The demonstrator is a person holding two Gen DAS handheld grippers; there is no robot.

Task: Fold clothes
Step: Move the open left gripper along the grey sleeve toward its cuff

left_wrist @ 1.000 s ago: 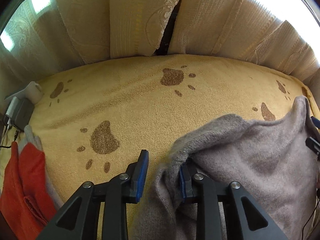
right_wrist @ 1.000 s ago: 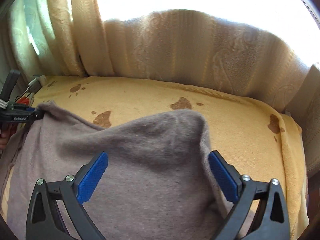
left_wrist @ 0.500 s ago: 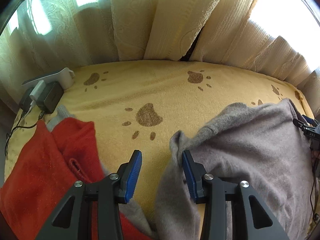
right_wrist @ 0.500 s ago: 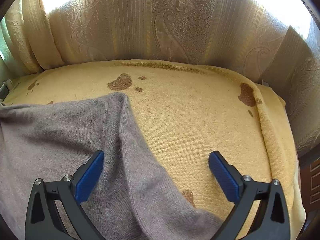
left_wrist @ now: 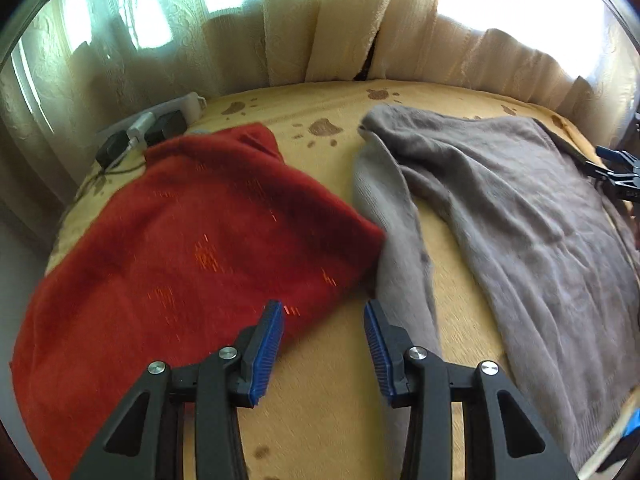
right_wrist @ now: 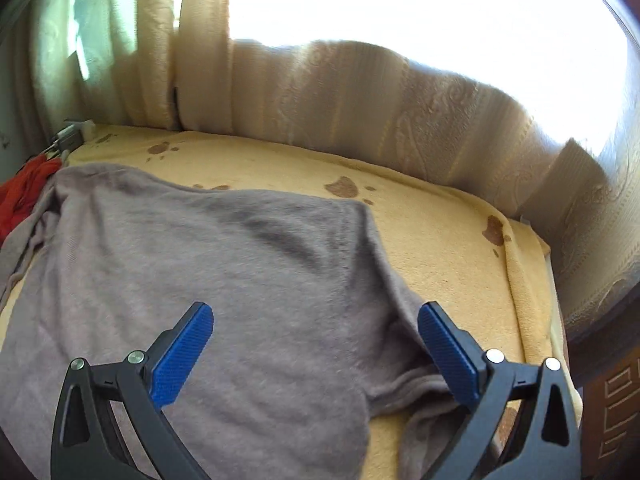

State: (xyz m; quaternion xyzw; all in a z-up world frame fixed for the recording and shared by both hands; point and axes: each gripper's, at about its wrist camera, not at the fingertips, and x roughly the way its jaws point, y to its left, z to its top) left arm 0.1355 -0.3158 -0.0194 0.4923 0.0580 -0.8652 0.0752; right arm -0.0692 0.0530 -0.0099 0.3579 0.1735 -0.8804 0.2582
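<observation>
Our L gripper (left_wrist: pixel 323 322) is spread, empty, above the blanket (left_wrist: pixel 328 408) btwn red sweater (left_wrist: pixel 192 248) & grey sweater (right_wrist: pixel 224 272). R gripper (right_wrist: pixel 316 334) gapes wide, empty, over grey sweater lying flat on blanket.

The left gripper (left_wrist: pixel 323 330) is held low over the yellow blanket (left_wrist: pixel 332 400), pointing forward, its two blue-padded fingers (left_wrist: pixel 266 342) spread apart with nothing between them. The right gripper (right_wrist: pixel 316 334) also points forward above the same blanket, its blue pads (right_wrist: pixel 182 354) parted much wider and empty. From the left wrist view, the right gripper (left_wrist: pixel 618 168) appears small at the blanket's far right edge.
</observation>
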